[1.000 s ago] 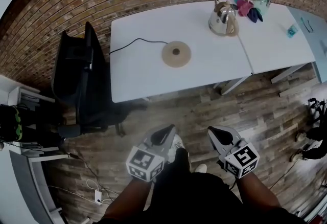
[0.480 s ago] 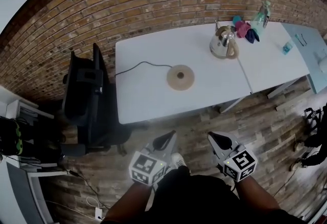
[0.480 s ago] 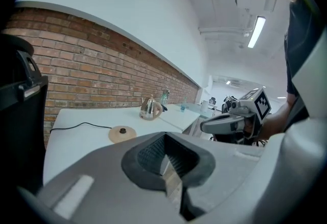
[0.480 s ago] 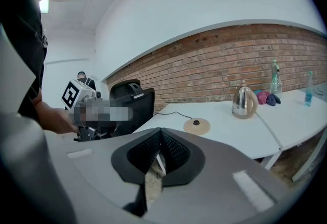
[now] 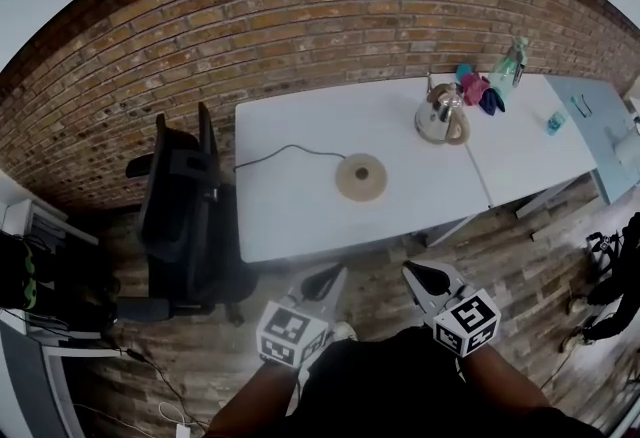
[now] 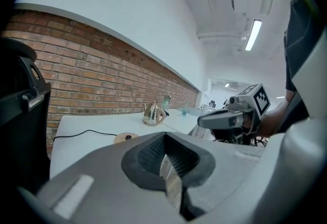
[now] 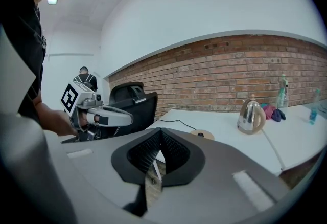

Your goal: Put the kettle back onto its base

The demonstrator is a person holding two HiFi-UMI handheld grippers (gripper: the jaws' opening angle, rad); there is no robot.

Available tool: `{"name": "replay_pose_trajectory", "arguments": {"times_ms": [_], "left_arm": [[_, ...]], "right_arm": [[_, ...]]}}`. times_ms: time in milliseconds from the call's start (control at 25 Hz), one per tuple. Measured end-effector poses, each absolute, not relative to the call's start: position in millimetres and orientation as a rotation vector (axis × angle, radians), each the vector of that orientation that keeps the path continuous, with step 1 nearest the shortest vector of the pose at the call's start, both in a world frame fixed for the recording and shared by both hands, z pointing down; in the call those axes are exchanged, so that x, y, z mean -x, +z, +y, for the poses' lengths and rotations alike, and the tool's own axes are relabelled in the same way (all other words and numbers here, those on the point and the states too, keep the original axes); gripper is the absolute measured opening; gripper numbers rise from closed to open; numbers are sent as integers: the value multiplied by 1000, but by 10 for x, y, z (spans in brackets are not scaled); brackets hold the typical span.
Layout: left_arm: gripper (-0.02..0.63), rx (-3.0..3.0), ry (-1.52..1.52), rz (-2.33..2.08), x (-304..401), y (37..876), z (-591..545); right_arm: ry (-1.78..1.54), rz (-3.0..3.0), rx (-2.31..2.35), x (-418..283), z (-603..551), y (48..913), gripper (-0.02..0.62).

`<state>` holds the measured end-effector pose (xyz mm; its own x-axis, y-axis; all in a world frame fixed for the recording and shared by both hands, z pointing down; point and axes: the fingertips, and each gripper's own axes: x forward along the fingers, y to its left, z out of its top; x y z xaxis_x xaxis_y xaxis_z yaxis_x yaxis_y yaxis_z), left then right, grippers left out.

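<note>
Left claw (image 5: 328,278) and right claw (image 5: 417,273) both pinched together, empty, held low short of the table (image 5: 290,216). Upright kettle (image 5: 441,115) sits near the table's far right corner, well apart from its base (image 5: 361,176) (cord (image 5: 285,152) trails left). Heap behind it: probably cloths (image 5: 476,86).

light: bright, even | source: ceiling strip (image 6: 254,35) | edges: fisheye-bent, dark corners | focus: sharp

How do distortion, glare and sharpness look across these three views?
Head view: strong fisheye bows the brick wall and table, but kettle and base are sharp. Left gripper view: ceiling light strip is blown out, corners dark. Right gripper view: evenly lit, kettle crisp, corners dark.
</note>
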<state>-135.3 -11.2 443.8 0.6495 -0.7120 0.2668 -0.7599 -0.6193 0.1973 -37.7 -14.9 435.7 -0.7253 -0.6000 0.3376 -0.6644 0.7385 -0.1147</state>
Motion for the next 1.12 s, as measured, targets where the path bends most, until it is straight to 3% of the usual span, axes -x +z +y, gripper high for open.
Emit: {"name": "replay_pose_trajectory", "arguments": {"times_ms": [1120], "left_arm": [[1, -2618, 289, -1128, 1132, 4461, -392]], "right_arm": [[277, -2710, -1022, 274, -595, 4352, 26]]}}
